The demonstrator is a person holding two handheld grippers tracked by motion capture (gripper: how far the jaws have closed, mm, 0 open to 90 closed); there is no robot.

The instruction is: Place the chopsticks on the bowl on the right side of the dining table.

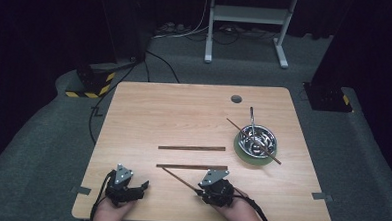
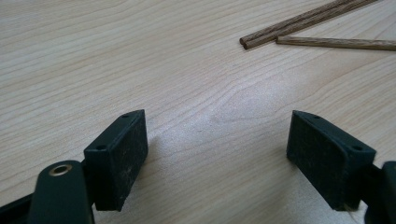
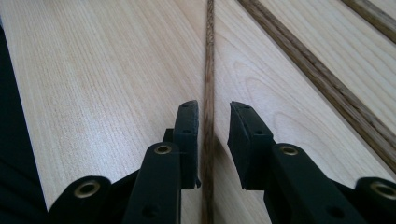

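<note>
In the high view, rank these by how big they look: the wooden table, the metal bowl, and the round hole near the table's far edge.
Largest to smallest, as they look in the high view:
1. The wooden table, by far the largest.
2. The metal bowl, standing on a green plate that looks slightly wider than it.
3. The round hole, clearly the smallest.

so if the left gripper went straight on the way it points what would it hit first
Probably the blunt ends of the two brown wooden chopsticks lying together ahead and to one side; before them the left gripper faces bare light wooden table.
</note>
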